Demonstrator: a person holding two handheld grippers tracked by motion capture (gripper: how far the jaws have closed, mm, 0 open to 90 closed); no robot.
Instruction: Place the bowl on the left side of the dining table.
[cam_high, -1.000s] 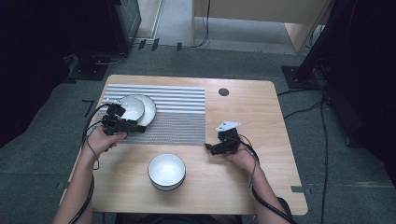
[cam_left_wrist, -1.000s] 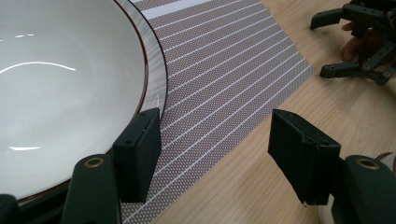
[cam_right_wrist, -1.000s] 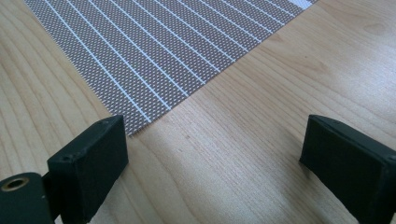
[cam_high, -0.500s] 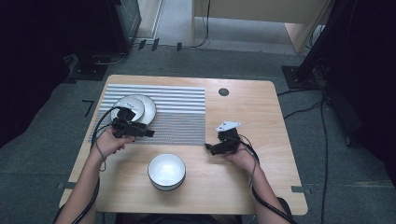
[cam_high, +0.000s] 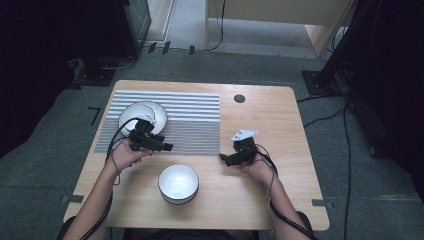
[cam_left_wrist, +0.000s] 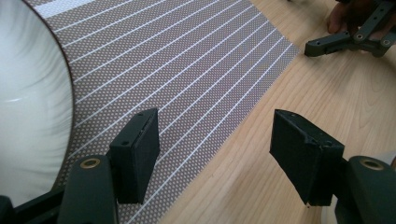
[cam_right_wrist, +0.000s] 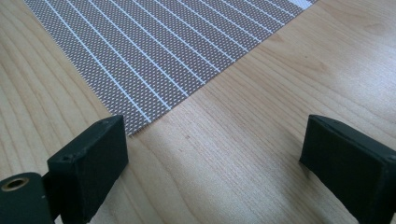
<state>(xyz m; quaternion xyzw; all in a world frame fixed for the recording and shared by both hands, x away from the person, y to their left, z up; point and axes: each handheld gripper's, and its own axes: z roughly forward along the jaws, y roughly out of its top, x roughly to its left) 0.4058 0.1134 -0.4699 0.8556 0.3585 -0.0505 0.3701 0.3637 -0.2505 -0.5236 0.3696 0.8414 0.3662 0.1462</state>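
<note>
The pale wooden table (cam_high: 280, 125) carries a grey mat with thin white stripes (cam_high: 192, 117) across its far left half, and two white bowls with dark rims. One white bowl (cam_high: 137, 112) sits on the mat at about ten o'clock from the table's middle; in the high view nothing shows inside it, though the person's gripper covers its near edge. The other white bowl (cam_high: 178, 183) stands on bare wood at six o'clock, near the front edge, and it is empty too. The left gripper (cam_high: 167, 147) hovers over the mat's near edge, just beside the far bowl at its five o'clock, its jaws spread wide with nothing between them; its own camera shows that bowl's rim (cam_left_wrist: 70, 93) close at nine o'clock. The right gripper (cam_high: 222, 158) rests low by the mat's near right corner (cam_right_wrist: 133, 130), at about two o'clock from the near bowl, jaws likewise wide apart and empty. My guess is the bowls are to be brought together. To do that well, the left gripper should come at a rim squarely, one jaw inside and one outside, closing firmly before lifting, since glazed ware slips and tips easily.
</note>
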